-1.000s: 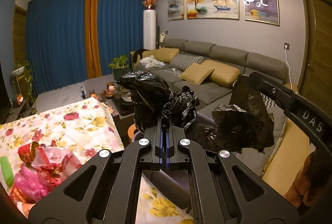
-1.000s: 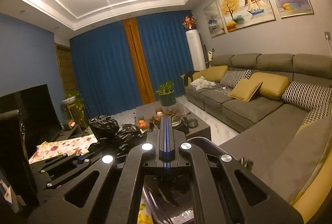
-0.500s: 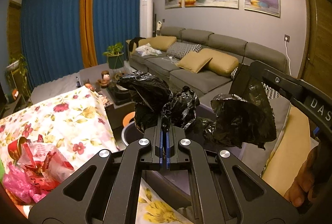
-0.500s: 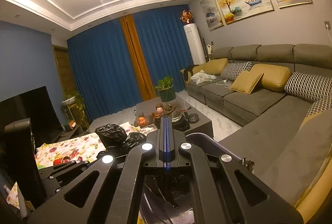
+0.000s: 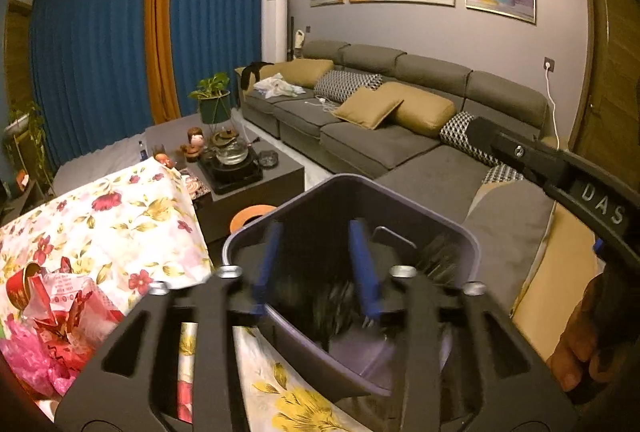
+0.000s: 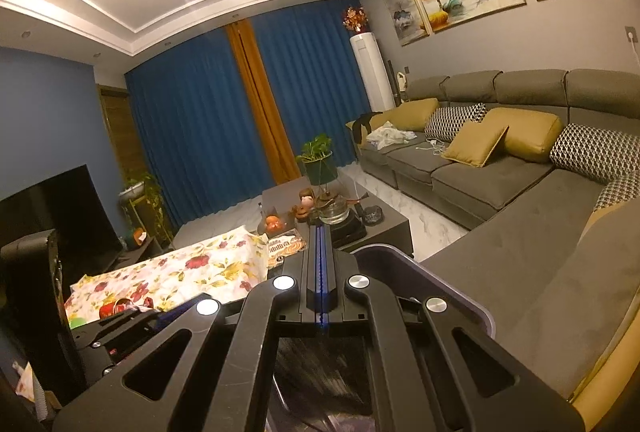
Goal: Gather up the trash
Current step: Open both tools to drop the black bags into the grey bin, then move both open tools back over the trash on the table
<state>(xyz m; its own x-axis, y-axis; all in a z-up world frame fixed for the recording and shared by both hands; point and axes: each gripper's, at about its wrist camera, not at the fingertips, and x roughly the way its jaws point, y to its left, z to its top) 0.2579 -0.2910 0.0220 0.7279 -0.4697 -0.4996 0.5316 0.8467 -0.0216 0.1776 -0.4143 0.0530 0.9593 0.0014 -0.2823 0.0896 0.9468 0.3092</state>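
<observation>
Left wrist view: the left claw [image 5: 316, 268] hangs over the grey plastic trash bin [image 5: 460, 236], its blue fingers [image 5: 362, 264] opening with nothing pinched between them; a blurred black plastic bag [image 5: 312, 304] lies inside. At nine o'clock, red and pink wrappers [image 5: 52, 324] sit on the floral tabletop [image 5: 112, 224]. The right claw [image 6: 321, 272] is pressed together above the bin.

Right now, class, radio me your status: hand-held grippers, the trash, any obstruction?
Left hand-held gripper opening above grey plastic bin, blurred black plastic inside. Right hand-held gripper shut. Nothing visibly blocking the bin.
</observation>
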